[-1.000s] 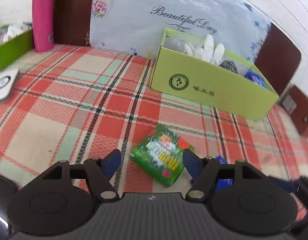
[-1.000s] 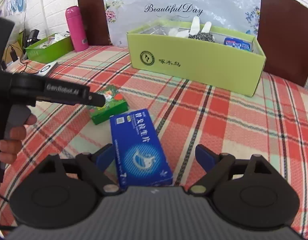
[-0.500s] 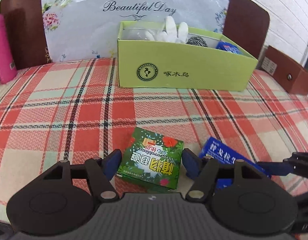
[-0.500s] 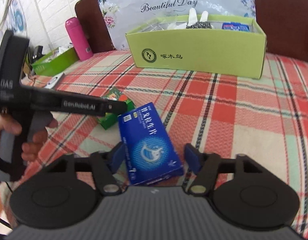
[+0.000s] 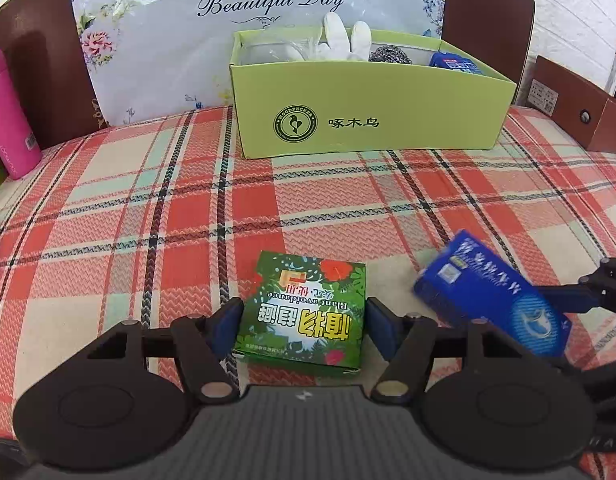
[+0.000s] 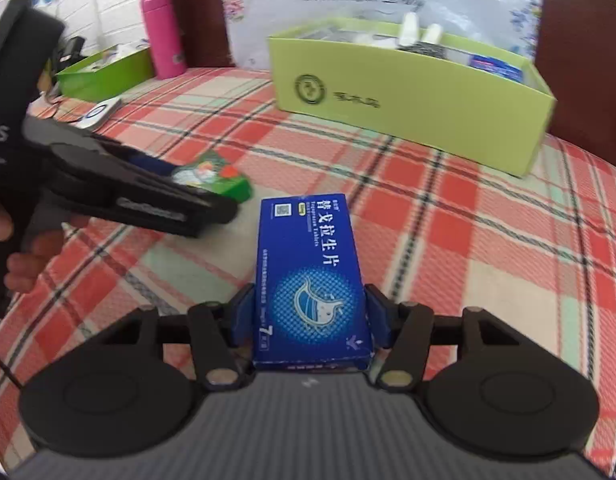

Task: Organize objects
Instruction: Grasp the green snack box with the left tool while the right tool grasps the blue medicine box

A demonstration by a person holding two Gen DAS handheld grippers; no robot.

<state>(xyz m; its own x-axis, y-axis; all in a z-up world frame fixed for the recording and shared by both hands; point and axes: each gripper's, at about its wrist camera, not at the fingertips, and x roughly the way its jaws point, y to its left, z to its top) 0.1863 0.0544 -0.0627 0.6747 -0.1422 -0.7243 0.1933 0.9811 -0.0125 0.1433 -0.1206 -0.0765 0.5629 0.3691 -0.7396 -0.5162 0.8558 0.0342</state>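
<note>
A green floral box (image 5: 303, 312) lies on the plaid tablecloth, and my left gripper (image 5: 303, 326) is shut on its two sides. It also shows in the right wrist view (image 6: 211, 178), partly behind the left gripper's body (image 6: 119, 196). My right gripper (image 6: 310, 320) is shut on a blue medicine box (image 6: 310, 276) and holds it lifted, tilted in the left wrist view (image 5: 492, 300). The lime-green open box (image 5: 368, 116) stands at the back with white gloves (image 5: 344, 42), a steel scourer (image 5: 390, 56) and a blue packet (image 5: 454, 62) inside.
A pink bottle (image 6: 163, 32) and a green tray (image 6: 103, 72) stand at the back left, with a white device (image 6: 97, 112) near them. A brown box (image 5: 576, 112) sits at the right edge. A floral bag (image 5: 247, 20) leans on the chair behind.
Both grippers closed on their boxes. The right gripper lifted the blue box off the cloth. The left gripper moved forward around the green box.
</note>
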